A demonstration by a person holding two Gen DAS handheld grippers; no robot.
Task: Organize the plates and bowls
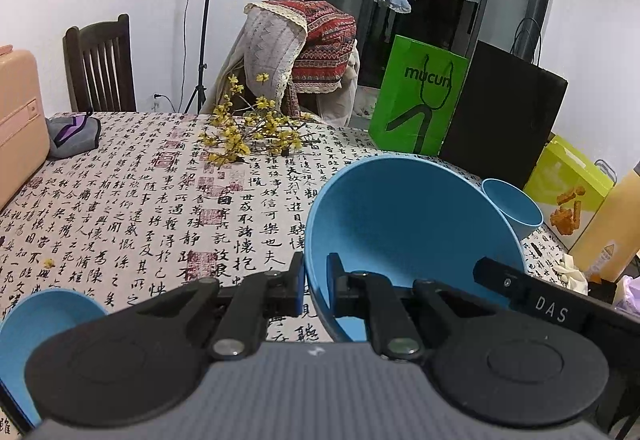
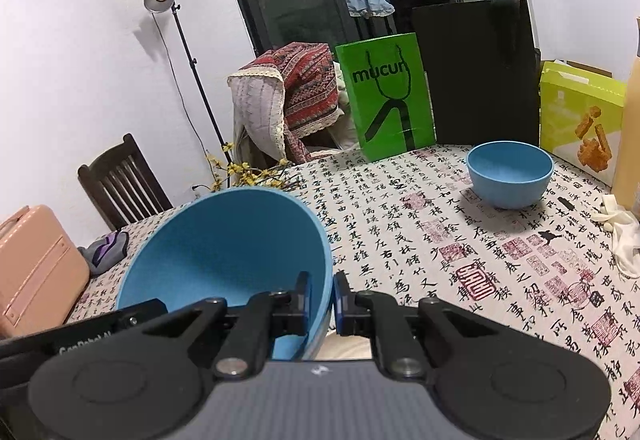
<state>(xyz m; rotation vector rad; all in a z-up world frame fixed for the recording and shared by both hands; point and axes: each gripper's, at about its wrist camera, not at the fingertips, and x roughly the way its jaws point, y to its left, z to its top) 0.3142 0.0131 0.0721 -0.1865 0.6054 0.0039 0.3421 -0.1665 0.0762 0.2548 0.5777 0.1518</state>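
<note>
A large blue bowl (image 1: 400, 224) (image 2: 224, 252) is held between both grippers, its opening tilted toward the cameras. My left gripper (image 1: 316, 272) is shut on its left rim, one pad inside the wall and one outside. My right gripper (image 2: 322, 288) is shut on the opposite rim in the same way. In the left wrist view the right gripper's black body (image 1: 520, 288) shows behind the bowl. A smaller blue bowl (image 1: 512, 203) (image 2: 508, 175) stands upright on the tablecloth at the far right. Another blue bowl (image 1: 48, 316) sits at the near left edge.
The table (image 1: 140, 207) wears a calligraphy-print cloth. Yellow flower twigs (image 1: 248, 135), a grey cloth (image 1: 72, 135) and a pink suitcase (image 1: 16, 119) lie at the back left. A green bag (image 2: 384, 99), black bag (image 2: 476, 71), yellow box (image 2: 576, 119) and white glove (image 2: 620, 232) crowd the right.
</note>
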